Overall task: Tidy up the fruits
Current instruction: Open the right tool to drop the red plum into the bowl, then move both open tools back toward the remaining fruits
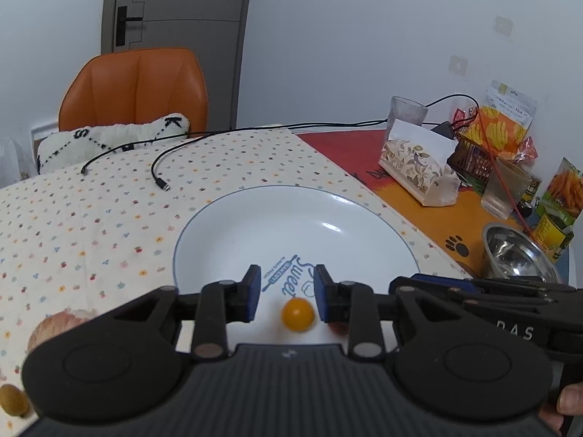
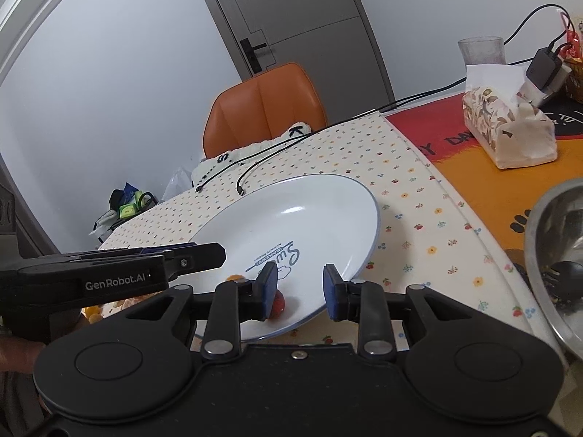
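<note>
A yellow fruit (image 1: 298, 314) lies loose on the near part of the plate (image 1: 255, 218), between the parted jaws of the left gripper (image 1: 288, 293). A red fruit (image 2: 278, 300) lies beside the right gripper (image 2: 300, 291), whose jaws also stand apart. Either round fruit could be nudged and rolled off.

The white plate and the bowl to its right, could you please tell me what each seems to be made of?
The white plate looks like glazed ceramic, possibly melamine: glossy, with sharp light highlights, a thin blue rim line and printed blue lettering. The bowl looks like polished stainless steel: silvery, with mirror-like reflections inside.
</note>
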